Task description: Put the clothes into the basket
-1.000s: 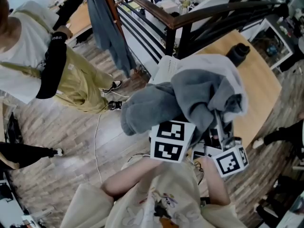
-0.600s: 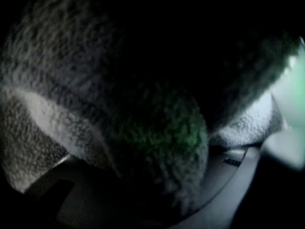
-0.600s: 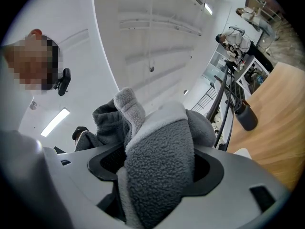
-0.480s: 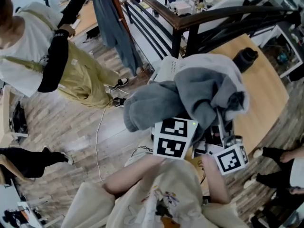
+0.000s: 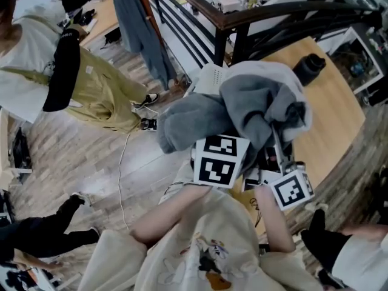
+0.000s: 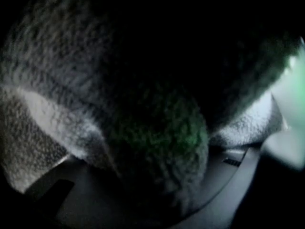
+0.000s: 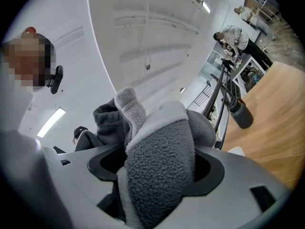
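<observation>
Grey fleece garment (image 5: 254, 108) hung bunched in a thick heap in front of the person, lifted off any surface by both grippers. It sat over the near corner of the wooden table (image 5: 330, 123). From the head view it covered most of a white slatted basket (image 5: 211, 80), of which only one edge showed just beyond the cloth.

The right gripper (image 7: 159, 173) had its jaws clamped on a fat fold of the fleece. The fold filled the gap between them and bulged out above, pale lining turned outward.

The left gripper (image 6: 157, 175) was buried in the same garment. Its own view was very dim, yet a lump of fleece seemed to be pinched between its jaws, with more pile pressed close round the camera. In the head view the marker cubes of the two grippers sat side by side under the heap, the left one nearer the floor side.

A black bottle (image 5: 308, 68) stood upright on the table, just beyond the fleece. A dark railing (image 5: 242, 23) ran behind the table, with a grey-blue cloth (image 5: 138, 35) hanging from it. A bystander in olive trousers (image 5: 100, 99) stood on the plank floor, well apart to the left.
</observation>
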Demonstrator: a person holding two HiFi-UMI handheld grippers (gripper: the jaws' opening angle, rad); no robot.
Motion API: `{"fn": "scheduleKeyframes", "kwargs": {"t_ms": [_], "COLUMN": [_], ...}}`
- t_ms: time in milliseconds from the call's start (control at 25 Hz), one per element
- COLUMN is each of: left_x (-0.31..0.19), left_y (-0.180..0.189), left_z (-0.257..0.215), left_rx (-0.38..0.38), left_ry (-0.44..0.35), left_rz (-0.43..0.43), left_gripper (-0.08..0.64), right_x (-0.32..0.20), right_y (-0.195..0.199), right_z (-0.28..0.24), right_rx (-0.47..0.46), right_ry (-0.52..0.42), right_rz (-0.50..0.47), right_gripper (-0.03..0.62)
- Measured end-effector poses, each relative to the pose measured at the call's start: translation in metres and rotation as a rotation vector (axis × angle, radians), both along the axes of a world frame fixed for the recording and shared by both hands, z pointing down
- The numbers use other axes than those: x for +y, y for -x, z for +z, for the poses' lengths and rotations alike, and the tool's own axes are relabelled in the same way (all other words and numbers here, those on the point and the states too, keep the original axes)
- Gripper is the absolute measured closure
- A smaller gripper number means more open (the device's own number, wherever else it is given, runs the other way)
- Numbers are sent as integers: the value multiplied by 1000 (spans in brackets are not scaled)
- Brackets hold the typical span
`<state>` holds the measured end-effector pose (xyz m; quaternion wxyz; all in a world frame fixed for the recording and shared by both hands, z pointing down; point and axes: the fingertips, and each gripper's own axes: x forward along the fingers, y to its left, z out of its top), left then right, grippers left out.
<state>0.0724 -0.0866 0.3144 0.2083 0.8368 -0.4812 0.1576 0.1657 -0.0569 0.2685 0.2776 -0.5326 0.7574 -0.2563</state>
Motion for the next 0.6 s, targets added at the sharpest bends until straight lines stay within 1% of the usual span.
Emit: {"fn": "scheduleKeyframes", "kwargs": {"t_ms": [240, 320, 440, 600], "left_x": [-13, -20, -29, -32], "left_y": [-4, -2, 1, -3], "left_z": [9, 12, 25, 31], "left_rx": [1, -6, -1, -3], "left_ry": [39, 41, 65, 73], "left_rz": [1, 3, 2, 8], "left_gripper": [437, 437, 437, 437], "right_x": [-15, -21, -32, -35], "right_y": [-5, -3, 1, -3], "right_z": [6, 11, 20, 28], "right_rx": [18, 17, 16, 13], "right_ry": [36, 45, 60, 83], "right_rz": [6, 9, 9, 16], "right_gripper": [238, 238, 238, 238]}}
